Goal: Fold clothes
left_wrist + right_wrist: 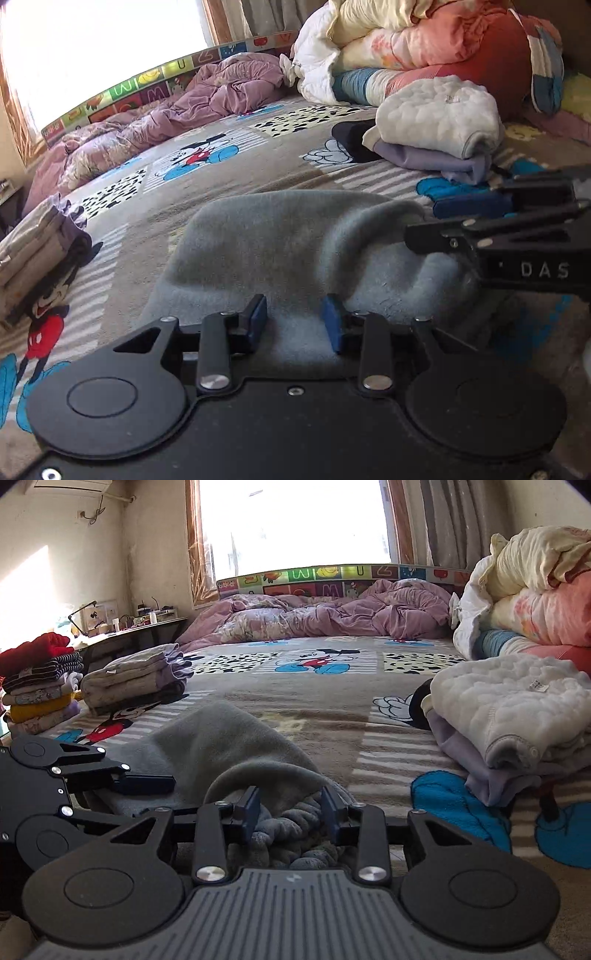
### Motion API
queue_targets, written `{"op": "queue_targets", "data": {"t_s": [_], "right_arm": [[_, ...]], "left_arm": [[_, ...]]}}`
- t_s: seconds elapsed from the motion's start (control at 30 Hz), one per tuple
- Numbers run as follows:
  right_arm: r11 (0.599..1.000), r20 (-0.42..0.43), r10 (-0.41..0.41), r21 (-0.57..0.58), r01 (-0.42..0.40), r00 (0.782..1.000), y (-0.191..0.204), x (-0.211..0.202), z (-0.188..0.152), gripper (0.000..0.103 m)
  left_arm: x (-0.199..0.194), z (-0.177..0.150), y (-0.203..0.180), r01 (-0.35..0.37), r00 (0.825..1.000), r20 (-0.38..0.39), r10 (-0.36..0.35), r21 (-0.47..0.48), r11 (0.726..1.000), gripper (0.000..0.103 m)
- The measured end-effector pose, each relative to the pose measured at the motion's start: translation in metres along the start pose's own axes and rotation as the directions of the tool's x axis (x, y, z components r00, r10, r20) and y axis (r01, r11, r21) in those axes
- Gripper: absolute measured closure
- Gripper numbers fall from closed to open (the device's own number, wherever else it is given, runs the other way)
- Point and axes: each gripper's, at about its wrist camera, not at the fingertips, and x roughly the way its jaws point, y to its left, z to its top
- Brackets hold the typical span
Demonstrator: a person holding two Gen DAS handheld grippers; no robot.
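Both grippers sit low over the grey fleece garment (280,243), which lies on the cartoon-print blanket (229,177) near its front edge. Left gripper (294,322): jaws parted, fleece visible between the blue pads, nothing clamped. Right gripper (290,809): jaws likewise apart, straddling a bunched fold of the same garment without pinching it. Folded white and lilac clothes (517,716) are stacked to the right, a second folded pile (136,679) to the left. Crumpled purple duvet (332,613) lies along the far side, bundled quilts (424,44) at the right.
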Motion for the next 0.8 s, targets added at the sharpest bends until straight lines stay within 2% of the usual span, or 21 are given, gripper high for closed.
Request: {"op": "queue_targets", "data": {"t_s": [0.03, 0.07, 0.1, 0.13, 0.17, 0.23, 0.27, 0.37, 0.43, 0.47, 0.5, 0.57, 0.6, 0.67, 0.73, 0.77, 0.8], "right_arm": [[1.000, 0.017, -0.004, 0.020, 0.004, 1.000, -0.002, -0.005, 0.001, 0.067], [0.999, 0.035, -0.010, 0.040, 0.008, 0.999, -0.004, -0.011, 0.001, 0.065], [0.998, 0.052, -0.016, 0.060, 0.013, 0.999, -0.006, -0.016, 0.002, 0.061], [0.996, 0.070, -0.028, 0.081, 0.022, 0.997, -0.010, -0.021, 0.003, 0.049], [0.993, 0.085, -0.033, 0.114, 0.023, 0.996, -0.015, -0.026, 0.003, 0.039], [0.975, 0.078, 0.001, 0.221, -0.018, 0.997, -0.029, -0.028, 0.001, 0.028], [0.948, 0.061, 0.047, 0.311, -0.064, 0.997, -0.040, -0.026, -0.002, 0.026], [0.842, 0.011, 0.145, 0.524, -0.129, 0.989, -0.064, -0.013, -0.017, 0.024], [0.767, -0.006, 0.203, 0.622, -0.156, 0.979, -0.073, -0.005, -0.027, 0.022], [0.748, -0.005, 0.213, 0.644, -0.160, 0.977, -0.073, -0.002, -0.030, 0.022], [0.744, -0.002, 0.213, 0.648, -0.161, 0.977, -0.072, 0.000, -0.032, 0.022], [0.748, 0.005, 0.217, 0.642, -0.169, 0.976, -0.066, 0.004, -0.032, 0.027], [0.744, 0.020, 0.238, 0.639, -0.195, 0.971, -0.062, 0.006, -0.031, 0.027], [0.734, 0.052, 0.285, 0.630, -0.252, 0.957, -0.052, 0.010, -0.027, 0.036], [0.719, 0.038, 0.374, 0.619, -0.315, 0.927, -0.031, 0.021, -0.024, 0.038], [0.728, 0.021, 0.409, 0.595, -0.340, 0.912, -0.015, 0.026, -0.022, 0.039], [0.738, 0.001, 0.443, 0.568, -0.365, 0.897, 0.003, 0.031, -0.020, 0.039]], "left_arm": [[-0.014, 0.002, 0.009, -0.001, 0.999, 0.041, 0.002, -0.021, 1.000, 0.062], [-0.023, 0.003, 0.022, -0.011, 0.998, 0.063, 0.016, -0.073, 0.997, 0.054], [-0.031, 0.003, 0.037, -0.021, 0.996, 0.079, 0.032, -0.131, 0.991, 0.049], [-0.030, 0.000, 0.055, -0.007, 0.997, 0.068, 0.023, -0.221, 0.975, 0.049], [-0.027, -0.004, 0.073, 0.012, 0.999, 0.053, 0.005, -0.318, 0.948, 0.049], [-0.019, -0.012, 0.111, 0.044, 0.999, 0.028, -0.034, -0.501, 0.864, 0.044], [-0.011, -0.018, 0.120, 0.054, 0.998, 0.001, -0.064, -0.567, 0.822, 0.040], [0.018, -0.034, 0.134, 0.085, 0.982, -0.058, -0.181, -0.716, 0.693, 0.040], [0.019, -0.040, 0.128, 0.093, 0.983, -0.039, -0.179, -0.735, 0.672, 0.045], [0.014, -0.041, 0.125, 0.099, 0.985, -0.023, -0.169, -0.730, 0.676, 0.056], [0.006, -0.040, 0.124, 0.105, 0.988, -0.001, -0.155, -0.730, 0.675, 0.065], [-0.017, -0.040, 0.125, 0.110, 0.992, 0.039, -0.120, -0.740, 0.664, 0.068], [-0.033, -0.040, 0.127, 0.108, 0.994, 0.060, -0.095, -0.742, 0.662, 0.069], [-0.069, -0.046, 0.136, 0.090, 0.995, 0.089, -0.034, -0.750, 0.655, 0.069], [-0.106, -0.068, 0.151, 0.054, 0.996, 0.087, 0.023, -0.783, 0.620, 0.069], [-0.123, -0.083, 0.158, 0.041, 0.996, 0.082, 0.043, -0.803, 0.595, 0.069], [-0.133, -0.099, 0.163, 0.025, 0.998, 0.053, 0.032, -0.817, 0.575, 0.066]]}}
